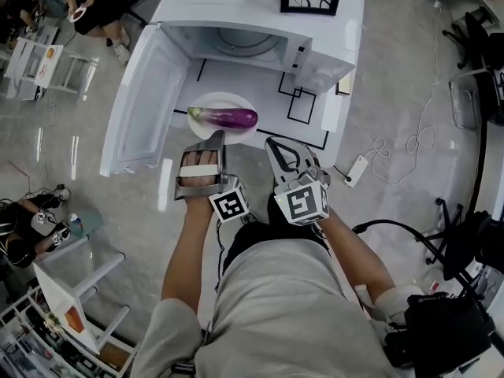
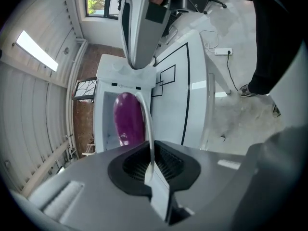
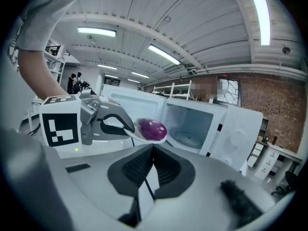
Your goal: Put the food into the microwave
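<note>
One eggplant (image 1: 232,117) crosswise, stem left; L hand-held gripper (image 1: 214,137) clamped on plate (image 1: 208,101), R (image 1: 272,142) closed.

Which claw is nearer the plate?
Left. The left claw is clamped on the plate's near rim; the right claw, shut and empty, hangs just off its right side.

- The microwave (image 1: 319,30) stands open toward the person; inside, the turntable (image 1: 246,47) lies low with open space above it.
- The door (image 1: 146,105) is swung wide on the left — it walls off that side.
- The plate (image 1: 206,101) with the eggplant (image 1: 228,117) hangs just before the opening, across its middle.
- Right of the plate, bare table (image 1: 311,128) lies open ahead of the right gripper (image 1: 271,141).
</note>
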